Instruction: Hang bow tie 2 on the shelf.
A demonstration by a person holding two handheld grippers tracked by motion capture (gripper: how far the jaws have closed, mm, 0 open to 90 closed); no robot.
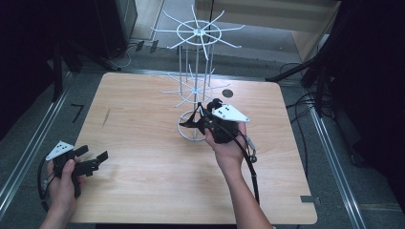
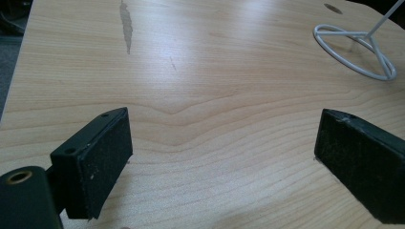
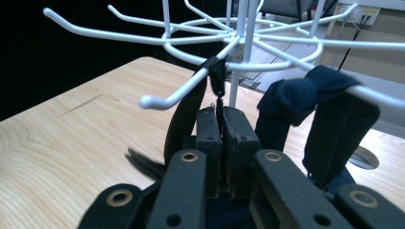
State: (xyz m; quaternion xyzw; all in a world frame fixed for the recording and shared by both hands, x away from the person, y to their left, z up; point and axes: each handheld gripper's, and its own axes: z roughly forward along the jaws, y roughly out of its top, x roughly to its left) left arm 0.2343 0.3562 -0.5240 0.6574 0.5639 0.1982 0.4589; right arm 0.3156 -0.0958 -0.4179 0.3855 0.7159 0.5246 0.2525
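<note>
No brand, label or writing is legible on anything. The right gripper (image 3: 222, 121), jaws pinched together on a thin black strap (image 3: 218, 81), sits at the base of the white wire hook stand (image 1: 197, 36) just past table centre. The strap loops over a lower hook (image 3: 176, 90); dark fabric (image 3: 298, 98) drapes a neighbouring hook. The left gripper (image 1: 93, 161), at the table's (image 1: 143, 191) 8 o'clock edge, is spread wide over bare wood, holding nothing.

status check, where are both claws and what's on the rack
Left claw open, low over bare table. Right claw shut on black strap looped on white rack hook. Dark cloth hanging alongside.
</note>
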